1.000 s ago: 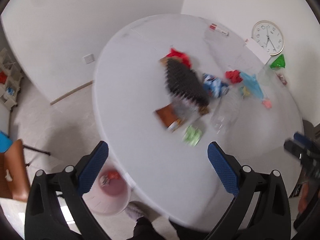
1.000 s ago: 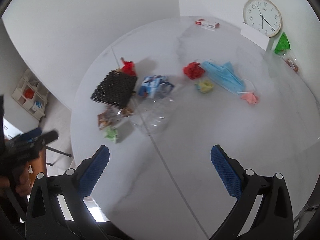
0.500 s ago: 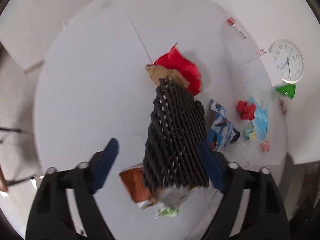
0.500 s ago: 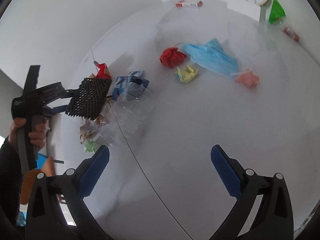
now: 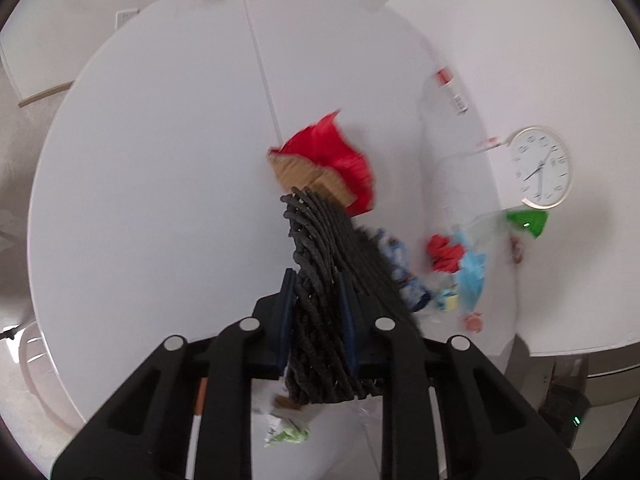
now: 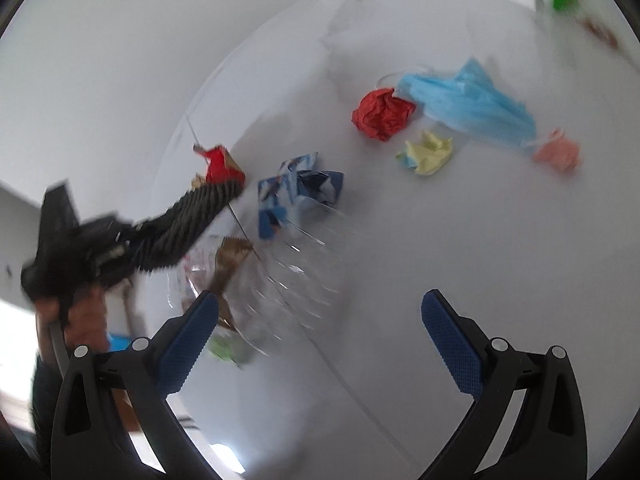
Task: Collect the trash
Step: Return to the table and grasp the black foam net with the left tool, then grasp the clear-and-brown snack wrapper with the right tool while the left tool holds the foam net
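A: Where are the left tongs (image 5: pixel 316 320)?

B: They have just been closing and are now clamped on a black mesh mat (image 5: pixel 328 264), which droops from them over the round white worktop (image 5: pixel 160 160).

A: And the right tongs (image 6: pixel 316 340)?

B: Spread apart, holding nothing, above a clear plastic bottle (image 6: pixel 304 276).

A: What litter lies nearby?

B: A red wrapper (image 5: pixel 336 156) touching the mat's far end, a crumpled red paper (image 6: pixel 382 114), a blue face mask (image 6: pixel 468 104) and a yellow paper wad (image 6: pixel 426 152).

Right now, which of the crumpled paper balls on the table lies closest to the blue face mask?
The red paper ball: it touches the blue face mask's left end. The yellow ball lies apart below it.
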Available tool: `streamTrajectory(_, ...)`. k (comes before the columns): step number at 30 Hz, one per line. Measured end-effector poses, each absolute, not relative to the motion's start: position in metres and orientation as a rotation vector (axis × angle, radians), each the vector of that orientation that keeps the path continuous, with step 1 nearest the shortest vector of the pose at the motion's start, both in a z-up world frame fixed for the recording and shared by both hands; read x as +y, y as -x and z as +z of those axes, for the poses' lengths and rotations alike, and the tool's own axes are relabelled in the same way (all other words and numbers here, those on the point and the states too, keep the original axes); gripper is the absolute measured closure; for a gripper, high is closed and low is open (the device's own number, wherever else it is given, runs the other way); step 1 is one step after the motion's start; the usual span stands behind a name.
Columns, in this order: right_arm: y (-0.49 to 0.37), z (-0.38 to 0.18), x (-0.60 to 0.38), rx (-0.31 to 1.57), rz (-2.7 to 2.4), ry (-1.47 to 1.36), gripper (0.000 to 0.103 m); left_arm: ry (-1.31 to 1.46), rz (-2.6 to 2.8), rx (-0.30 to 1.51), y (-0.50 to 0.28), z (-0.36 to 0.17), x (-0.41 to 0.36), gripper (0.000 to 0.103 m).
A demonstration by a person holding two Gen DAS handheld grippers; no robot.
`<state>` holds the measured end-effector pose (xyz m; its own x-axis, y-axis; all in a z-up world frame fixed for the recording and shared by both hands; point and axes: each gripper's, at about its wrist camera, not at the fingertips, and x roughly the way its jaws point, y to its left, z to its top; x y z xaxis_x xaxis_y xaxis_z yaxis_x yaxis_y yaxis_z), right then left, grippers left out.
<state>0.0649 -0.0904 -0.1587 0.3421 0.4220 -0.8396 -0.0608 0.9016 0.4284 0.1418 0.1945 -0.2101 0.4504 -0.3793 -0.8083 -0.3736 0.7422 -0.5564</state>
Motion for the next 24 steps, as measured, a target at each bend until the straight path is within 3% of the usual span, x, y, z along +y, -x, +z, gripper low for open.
streamTrajectory(6, -0.089, -0.195, -0.074, 1.283, 0.162, -0.511, 0.002, 0.789, -0.030, 1.050, -0.124, -0.181, 0.200, 0.083)
streamTrajectory(12, -0.094, -0.209, -0.065, 1.310, 0.092, -0.531, 0.002, 0.848, -0.047, 1.060, -0.122, -0.187, 0.205, 0.083)
streamTrajectory(21, -0.063, -0.146, -0.036, 1.093, 0.327, -0.169, 0.003, 0.946, -0.039, 1.077, -0.125, -0.204, 0.214, 0.083)
streamTrajectory(24, -0.050, -0.140, -0.002, 1.083, 0.533, -0.052, 0.008, 0.986, -0.055, 1.073, -0.122, -0.208, 0.219, 0.083)
